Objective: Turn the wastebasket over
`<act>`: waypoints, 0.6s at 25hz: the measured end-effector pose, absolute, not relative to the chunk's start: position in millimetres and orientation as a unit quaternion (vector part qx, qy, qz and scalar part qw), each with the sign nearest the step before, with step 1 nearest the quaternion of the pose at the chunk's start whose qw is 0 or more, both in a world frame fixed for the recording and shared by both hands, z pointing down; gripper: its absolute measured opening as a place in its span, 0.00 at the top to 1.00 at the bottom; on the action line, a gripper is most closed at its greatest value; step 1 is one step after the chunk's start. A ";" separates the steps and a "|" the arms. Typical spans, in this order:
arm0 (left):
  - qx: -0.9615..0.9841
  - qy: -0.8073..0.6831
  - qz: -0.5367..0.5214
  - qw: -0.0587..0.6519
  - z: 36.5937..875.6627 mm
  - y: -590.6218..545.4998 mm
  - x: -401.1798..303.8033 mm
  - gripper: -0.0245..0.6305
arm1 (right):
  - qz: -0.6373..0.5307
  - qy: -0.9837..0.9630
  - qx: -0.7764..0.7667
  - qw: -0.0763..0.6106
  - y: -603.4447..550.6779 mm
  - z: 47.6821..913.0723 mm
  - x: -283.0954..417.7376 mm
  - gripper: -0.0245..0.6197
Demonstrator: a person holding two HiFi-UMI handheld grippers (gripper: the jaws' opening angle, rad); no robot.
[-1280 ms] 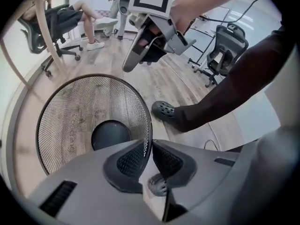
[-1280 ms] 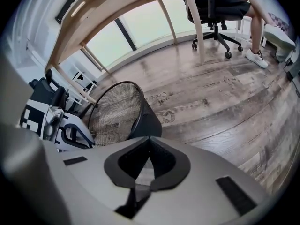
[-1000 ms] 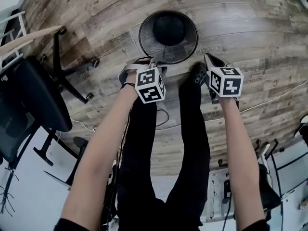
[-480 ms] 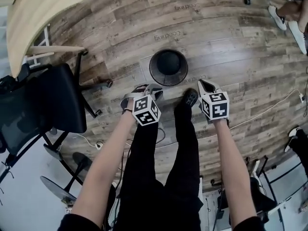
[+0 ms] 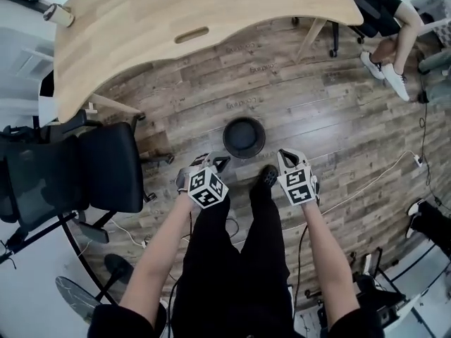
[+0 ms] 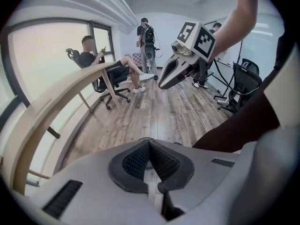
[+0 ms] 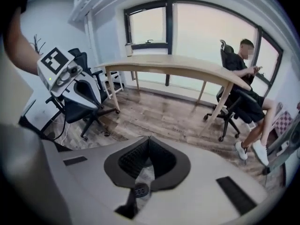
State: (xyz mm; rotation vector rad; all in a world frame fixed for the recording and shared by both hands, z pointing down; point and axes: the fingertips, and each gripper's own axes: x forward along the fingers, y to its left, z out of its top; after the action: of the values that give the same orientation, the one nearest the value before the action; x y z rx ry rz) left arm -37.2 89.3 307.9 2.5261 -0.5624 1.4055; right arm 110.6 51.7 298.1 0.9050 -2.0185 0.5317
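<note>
Though the left gripper (image 6: 149,142) and right gripper (image 7: 149,139) were both closed and empty, the black wastebasket (image 5: 244,137) sat apart on the floor (image 5: 317,118), judged light, stiff mesh, best gripped at its rim.

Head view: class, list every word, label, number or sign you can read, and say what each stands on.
Floor planks: a short printed word, repeated and upside down, too small to read.
Left marker cube and right marker cube: black-and-white square patterns only, no letters or numbers.
Wastebasket and desk: no print to be seen.
</note>
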 end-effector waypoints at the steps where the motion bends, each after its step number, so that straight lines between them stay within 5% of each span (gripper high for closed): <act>1: 0.856 -0.193 0.470 0.095 294.2 89.2 -41.3 0.94 | 0.198 -0.807 0.360 0.424 54.0 285.9 107.0 0.91; 15: 0.890 -0.264 0.372 -0.002 103.4 15.4 -84.1 0.94 | 0.011 -0.831 0.391 0.395 22.5 89.1 48.6 0.91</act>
State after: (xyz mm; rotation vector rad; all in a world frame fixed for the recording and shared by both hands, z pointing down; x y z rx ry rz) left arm -84.1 15.4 103.4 2.7988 -0.8314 1.1699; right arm 48.6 22.5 89.1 0.9906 -2.1074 0.0286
